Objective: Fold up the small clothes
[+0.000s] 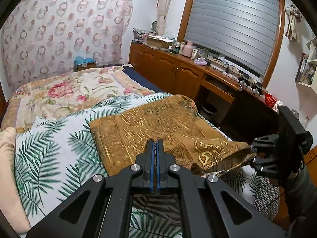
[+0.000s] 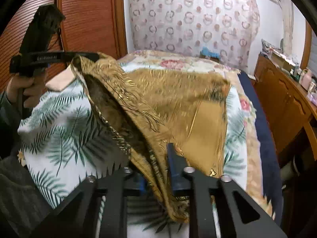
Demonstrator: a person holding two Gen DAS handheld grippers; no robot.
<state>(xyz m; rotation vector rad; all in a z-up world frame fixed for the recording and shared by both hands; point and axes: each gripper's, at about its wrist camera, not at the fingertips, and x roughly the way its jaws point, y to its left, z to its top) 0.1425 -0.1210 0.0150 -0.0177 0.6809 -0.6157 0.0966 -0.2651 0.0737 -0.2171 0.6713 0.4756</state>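
Two claws over one golden-brown patterned cloth garment on a bed.

The garment lies on the bed's white palm-leaf printed sheet. The left claw has its blue-padded jaws pressed together with nothing visible between them in its own view. The right claw is clamped on the garment's bunched near edge, lifting it off the sheet.

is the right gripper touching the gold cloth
Touching. The right wrist view shows the gold cloth bunched between the right gripper's closed fingers, its edge lifted off the bed.
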